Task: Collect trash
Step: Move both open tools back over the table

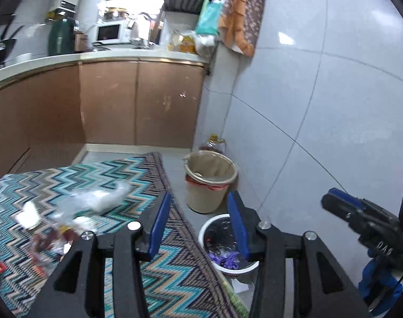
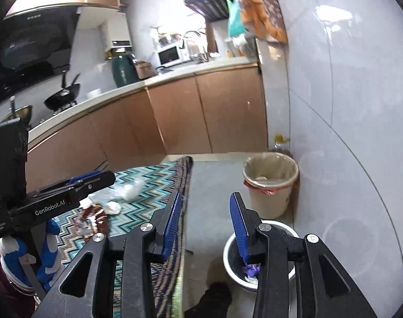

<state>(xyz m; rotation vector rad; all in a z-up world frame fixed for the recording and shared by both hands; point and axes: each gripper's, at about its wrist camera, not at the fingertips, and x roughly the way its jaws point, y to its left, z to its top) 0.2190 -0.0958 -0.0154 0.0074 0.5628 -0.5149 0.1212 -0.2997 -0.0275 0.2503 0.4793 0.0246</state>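
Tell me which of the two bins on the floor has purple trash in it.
The white bin nearest the claws, beside the table edge, holds purple scraps. The taller beige bin behind it, against the wall, has a red-edged liner and shows no purple.

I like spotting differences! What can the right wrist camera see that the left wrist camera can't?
Only the right wrist view shows the black range hood, the wok on the stove, and the left gripper from its side. Only the left wrist view shows the right gripper from its side. Both show the zigzag tablecloth with plastic trash, the beige bin, the white bin, and the microwave. Both grippers are open and empty.
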